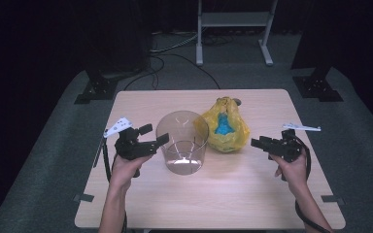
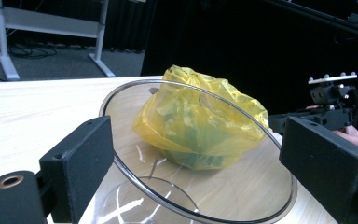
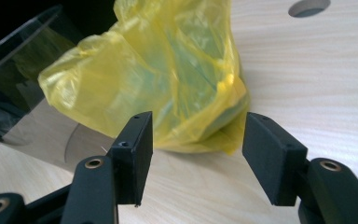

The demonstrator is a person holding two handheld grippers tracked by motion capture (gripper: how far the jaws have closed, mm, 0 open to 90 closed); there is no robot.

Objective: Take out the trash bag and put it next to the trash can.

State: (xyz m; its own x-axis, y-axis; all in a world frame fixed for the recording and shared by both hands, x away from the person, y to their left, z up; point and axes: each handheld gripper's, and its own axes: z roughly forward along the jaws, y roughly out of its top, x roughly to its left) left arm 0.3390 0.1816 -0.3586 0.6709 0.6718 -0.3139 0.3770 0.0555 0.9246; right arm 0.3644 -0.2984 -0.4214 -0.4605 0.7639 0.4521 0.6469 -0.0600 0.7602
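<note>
Left hand (image 1: 122,170) comes in from the bottom edge of the high view, holding the left gripper (image 1: 148,137) just left of a clear plastic tub (image 1: 182,141). Jaws spread wide; in the left gripper view they sit either side of the tub's near rim, gripping nothing. White-dotted grey plate (image 1: 118,126) sits atop this gripper.

Tub stands upright near the middle of the light wooden table (image 1: 213,204), open end up; nothing inside that can be made out.

Touching the tub's right side: yellow plastic bag (image 1: 226,125), crumpled, with something blue-green inside showing through. It lies toward the far half of the table, near a round hole (image 3: 309,7) in the tabletop.

Right gripper (image 1: 258,142) held by the right hand (image 1: 291,167), near the bag's right side but apart from it. Right gripper view: jaws open wide, empty, pointed at the bag's lower edge, not touching. Cable (image 1: 307,160) loops around the wrist
</note>
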